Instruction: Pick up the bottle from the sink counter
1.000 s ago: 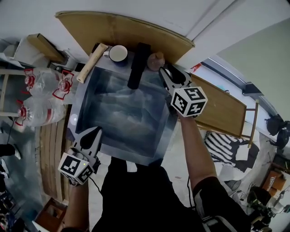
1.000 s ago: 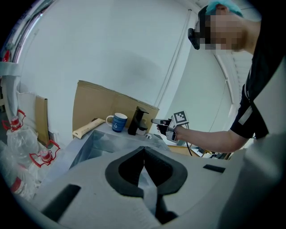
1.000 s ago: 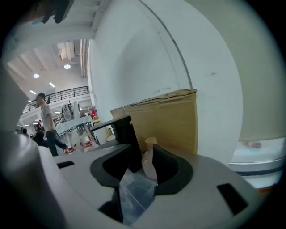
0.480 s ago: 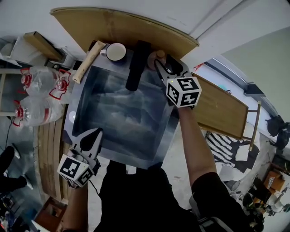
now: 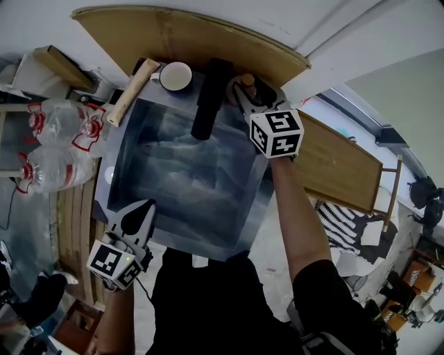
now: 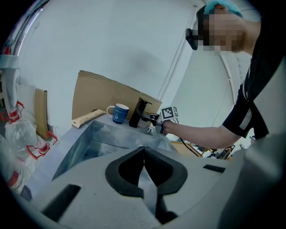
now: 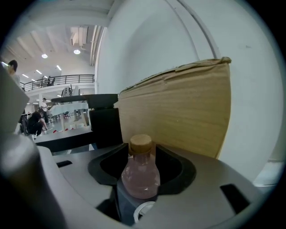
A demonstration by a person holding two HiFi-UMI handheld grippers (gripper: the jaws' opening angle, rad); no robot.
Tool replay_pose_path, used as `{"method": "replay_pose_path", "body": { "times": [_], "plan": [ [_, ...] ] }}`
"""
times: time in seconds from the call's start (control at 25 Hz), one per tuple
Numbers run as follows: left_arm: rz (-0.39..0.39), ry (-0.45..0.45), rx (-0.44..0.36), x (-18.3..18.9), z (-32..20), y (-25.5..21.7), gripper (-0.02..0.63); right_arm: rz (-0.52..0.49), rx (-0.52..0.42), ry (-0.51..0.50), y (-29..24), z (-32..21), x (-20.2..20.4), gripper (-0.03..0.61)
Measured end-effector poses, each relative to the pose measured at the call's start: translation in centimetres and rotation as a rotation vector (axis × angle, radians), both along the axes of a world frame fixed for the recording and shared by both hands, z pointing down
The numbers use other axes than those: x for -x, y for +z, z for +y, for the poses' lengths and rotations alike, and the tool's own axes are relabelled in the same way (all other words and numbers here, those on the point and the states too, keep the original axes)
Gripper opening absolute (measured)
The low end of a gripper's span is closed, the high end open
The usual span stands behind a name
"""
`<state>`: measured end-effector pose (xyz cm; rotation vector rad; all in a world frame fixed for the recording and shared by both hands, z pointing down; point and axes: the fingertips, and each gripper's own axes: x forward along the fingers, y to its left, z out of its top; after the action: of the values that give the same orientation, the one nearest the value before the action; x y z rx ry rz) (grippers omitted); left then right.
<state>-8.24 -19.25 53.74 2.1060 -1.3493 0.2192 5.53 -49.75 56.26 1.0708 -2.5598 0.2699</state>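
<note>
On the sink counter [image 5: 114, 187] against wall [image 5: 208, 14], spread, just-narrowed jaws of right hand-held gripper [image 7: 143, 154] straddle bottle [image 7: 141, 175].

Head view: above, steeply down on sink [image 5: 187, 180]. Left gripper view: low, past fingers [image 6: 129, 167], across sink. Right gripper view: close, bottle [image 7: 140, 174] between fingers [image 7: 172, 167]. Shared by all: cardboard [image 5: 187, 41].
</note>
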Motion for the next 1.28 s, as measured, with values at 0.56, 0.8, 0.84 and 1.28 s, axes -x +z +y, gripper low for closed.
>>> {"method": "replay_pose_path", "body": {
  "times": [0.56,0.8,0.84,1.28],
  "plan": [
    [-0.007,0.002,-0.003,0.2,0.1,-0.3,0.02,0.031,-0.038,0.017,0.3,-0.5,0.2,0.143],
    [-0.005,0.01,-0.011,0.4,0.0,-0.8,0.02,0.041,-0.036,0.026,-0.1,-0.2,-0.1,0.143],
    [-0.005,0.013,-0.013,0.4,0.0,-1.0,0.02,0.039,-0.038,0.028,-0.3,-0.1,-0.2,0.143],
    [-0.01,0.057,-0.073,0.6,-0.5,-4.0,0.02,-0.013,-0.052,0.038,-5.7,2.8,-1.7,0.143]
  ]
}}
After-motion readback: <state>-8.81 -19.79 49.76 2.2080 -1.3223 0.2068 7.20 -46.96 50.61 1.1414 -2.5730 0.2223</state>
